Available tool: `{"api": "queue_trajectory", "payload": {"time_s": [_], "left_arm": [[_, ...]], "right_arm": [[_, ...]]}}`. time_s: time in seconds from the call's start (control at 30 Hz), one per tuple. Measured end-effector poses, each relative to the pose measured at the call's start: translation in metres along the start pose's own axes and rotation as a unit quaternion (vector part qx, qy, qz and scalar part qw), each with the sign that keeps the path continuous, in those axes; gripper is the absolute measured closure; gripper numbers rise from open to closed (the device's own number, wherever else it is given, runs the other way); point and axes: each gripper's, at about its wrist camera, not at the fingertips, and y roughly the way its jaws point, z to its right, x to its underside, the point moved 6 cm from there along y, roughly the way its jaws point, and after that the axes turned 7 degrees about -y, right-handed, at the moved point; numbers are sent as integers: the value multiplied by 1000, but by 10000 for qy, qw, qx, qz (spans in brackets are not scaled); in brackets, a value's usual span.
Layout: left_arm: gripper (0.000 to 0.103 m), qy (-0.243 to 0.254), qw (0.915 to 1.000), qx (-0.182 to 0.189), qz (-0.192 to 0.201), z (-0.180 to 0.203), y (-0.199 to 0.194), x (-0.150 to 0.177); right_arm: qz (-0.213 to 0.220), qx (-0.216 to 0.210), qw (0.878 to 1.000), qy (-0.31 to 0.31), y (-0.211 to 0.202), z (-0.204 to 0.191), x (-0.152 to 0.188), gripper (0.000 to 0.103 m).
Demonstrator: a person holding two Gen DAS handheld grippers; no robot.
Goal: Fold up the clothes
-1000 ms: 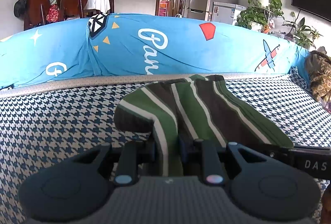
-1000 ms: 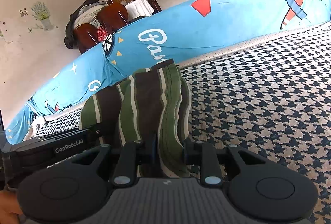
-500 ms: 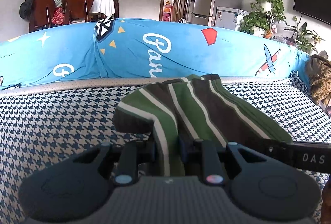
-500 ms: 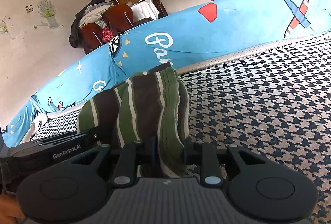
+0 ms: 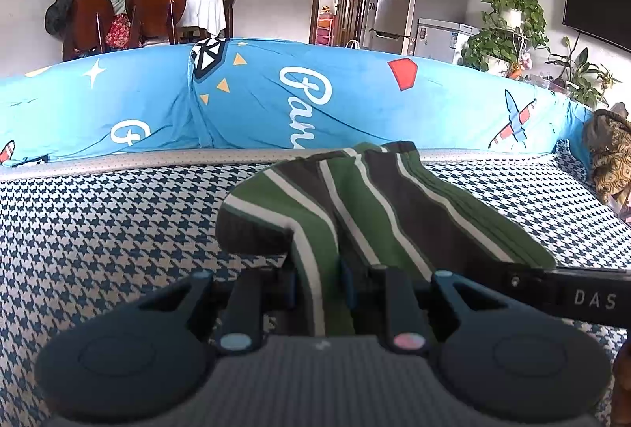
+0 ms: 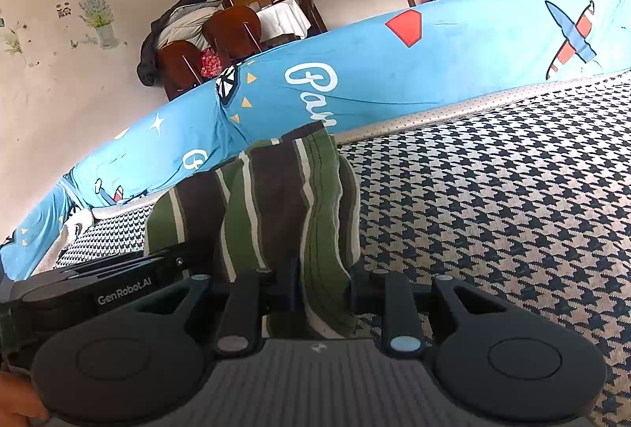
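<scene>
Two grippers: both clenched on one garment (image 5: 378, 206), a green, brown and white striped piece.
Change: between the earlier frames and now, almost none. Cloth keeps the same drape in both views; only the room behind shifts a little. Hands read as steady.
Meaning for task: judged a hold between fold steps. The fold in hand looks neither advanced nor undone; cloth not yet laid flat.
Left gripper (image 5: 318, 285): fingers pinched on a green and white striped edge. Cloth runs up and forward from between the fingers, then bulges into a rounded hump just left of them.
Right gripper (image 6: 324, 283): fingers pinched on a bunched green edge. Cloth rises straight ahead of the fingers as a draped ridge.
Spacing: the other gripper's body shows at the right edge of the left view and the left edge of the right view, so the two sit near each other along the same hem.
Garment place: held at its near edge, the rest ahead of the fingers over the houndstooth sofa seat (image 6: 493, 214). Whether the far part rests on the seat: cannot tell.
Beyond: blue printed cover (image 5: 276, 99) along the sofa back, well past the cloth.
</scene>
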Motion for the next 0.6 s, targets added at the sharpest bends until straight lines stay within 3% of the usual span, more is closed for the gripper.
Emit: {"api": "queue_trajectory", "payload": {"time_s": [0.6], "left_arm": [[83, 64, 9999, -28, 79, 1, -1, -1]], "right_arm": [[51, 1, 10000, -44, -4, -2, 0, 78]]}}
